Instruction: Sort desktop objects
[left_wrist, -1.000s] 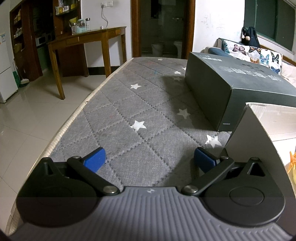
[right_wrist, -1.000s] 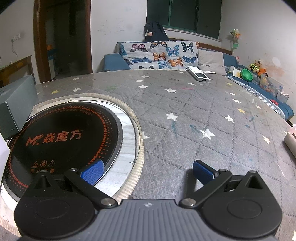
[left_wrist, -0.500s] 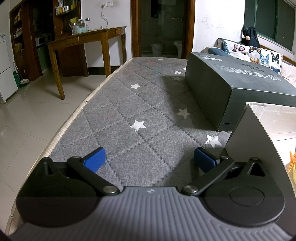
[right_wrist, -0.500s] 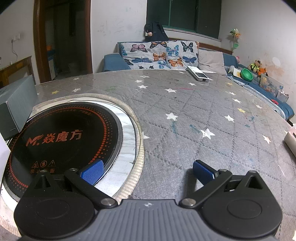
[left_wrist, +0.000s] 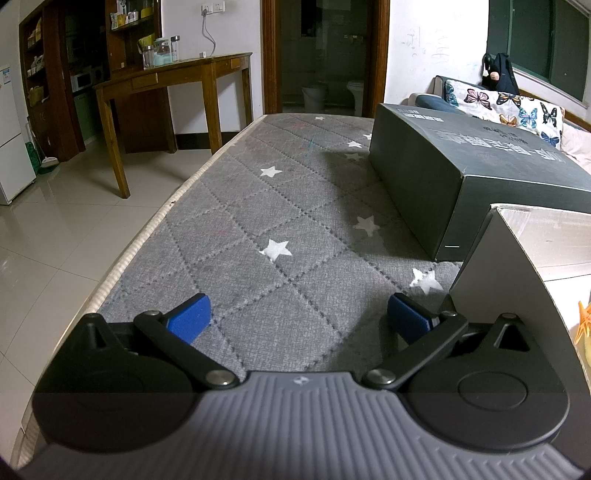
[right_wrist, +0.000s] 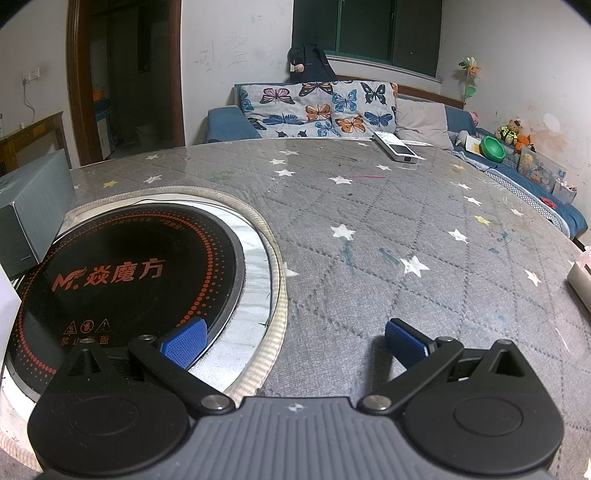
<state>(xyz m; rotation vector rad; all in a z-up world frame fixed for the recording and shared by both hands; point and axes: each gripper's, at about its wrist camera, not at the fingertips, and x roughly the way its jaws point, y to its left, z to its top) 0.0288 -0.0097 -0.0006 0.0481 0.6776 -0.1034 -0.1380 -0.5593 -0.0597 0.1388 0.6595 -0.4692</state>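
Both cameras sit low, close above a grey star-patterned table cover (left_wrist: 280, 206), each looking forward along its own blue-tipped fingers. The left view faces a doorway (left_wrist: 325, 55) at 12 o'clock. The right view faces a sofa (right_wrist: 325, 107) at 12 o'clock. Both views share the dark box: at 2 o'clock (left_wrist: 461, 166) left, 9 o'clock (right_wrist: 33, 206) right.
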